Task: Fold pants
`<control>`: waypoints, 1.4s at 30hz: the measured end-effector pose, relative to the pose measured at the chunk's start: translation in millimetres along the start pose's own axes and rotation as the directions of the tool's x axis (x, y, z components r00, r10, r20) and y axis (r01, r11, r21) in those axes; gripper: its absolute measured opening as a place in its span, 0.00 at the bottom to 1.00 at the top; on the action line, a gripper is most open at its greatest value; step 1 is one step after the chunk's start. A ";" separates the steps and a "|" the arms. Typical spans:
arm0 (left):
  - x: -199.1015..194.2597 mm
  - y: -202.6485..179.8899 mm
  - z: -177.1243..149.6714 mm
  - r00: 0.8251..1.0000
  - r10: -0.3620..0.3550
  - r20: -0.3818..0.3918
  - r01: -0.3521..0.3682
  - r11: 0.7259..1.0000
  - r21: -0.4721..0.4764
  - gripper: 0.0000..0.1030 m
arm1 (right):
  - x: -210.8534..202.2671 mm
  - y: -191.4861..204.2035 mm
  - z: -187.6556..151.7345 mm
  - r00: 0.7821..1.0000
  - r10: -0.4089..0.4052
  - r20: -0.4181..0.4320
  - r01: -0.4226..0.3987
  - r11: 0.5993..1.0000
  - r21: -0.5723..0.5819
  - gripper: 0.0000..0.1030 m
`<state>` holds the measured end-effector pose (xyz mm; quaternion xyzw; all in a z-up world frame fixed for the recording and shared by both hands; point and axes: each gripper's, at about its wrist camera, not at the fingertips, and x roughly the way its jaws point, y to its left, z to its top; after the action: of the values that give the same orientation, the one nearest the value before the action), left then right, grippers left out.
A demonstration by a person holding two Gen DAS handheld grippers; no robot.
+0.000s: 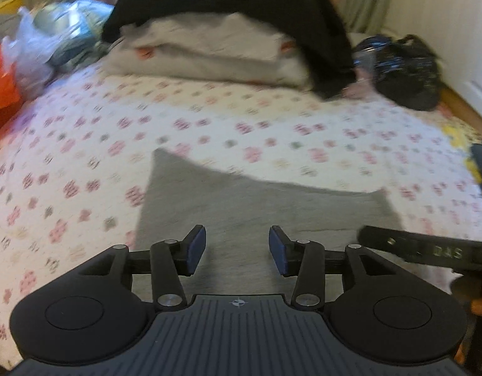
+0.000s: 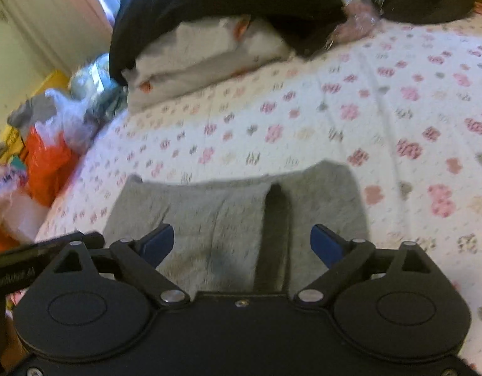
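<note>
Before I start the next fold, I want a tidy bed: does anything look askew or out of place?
The grey pants lie flat but uneven, their far edge dipping in the middle, with a dark strip running down them. Behind, a black garment is draped crookedly over the folded pale bedding. Both claws are open, holding nothing.

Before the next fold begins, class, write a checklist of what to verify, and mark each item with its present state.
1. Left hand-held gripper open: ok.
2. Right hand-held gripper open: ok.
3. Neither holds cloth yet: ok.
4. Grey pants lying on the floral bedspread: ok.
5. Pants smooth: not ok, a dark crease runs down them.
6. Bedspread beyond the pants free up to the pillow: ok.
</note>
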<state>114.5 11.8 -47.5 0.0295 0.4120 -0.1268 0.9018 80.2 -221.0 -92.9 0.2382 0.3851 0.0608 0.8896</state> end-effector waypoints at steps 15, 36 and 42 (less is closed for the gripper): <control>12.6 38.8 -11.2 0.999 0.045 -0.024 -0.046 0.998 -0.037 0.50 | 37.8 1.5 -11.4 0.984 0.088 -0.153 -0.094 0.995 -0.031 0.62; 43.5 28.9 -10.9 0.994 0.061 -0.088 -0.061 0.998 -0.001 0.58 | 5.6 20.8 11.0 0.996 -0.072 -0.051 0.057 0.963 -0.262 0.23; 49.9 32.6 -25.2 0.994 0.069 -0.090 -0.070 0.997 -0.010 0.61 | 18.4 14.0 -12.7 0.980 -0.200 0.016 0.194 0.924 -0.330 0.75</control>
<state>135.6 37.1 -103.2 0.0437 0.4514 -0.0913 0.8866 85.0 -198.5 -105.8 0.0454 0.3994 0.0367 0.9149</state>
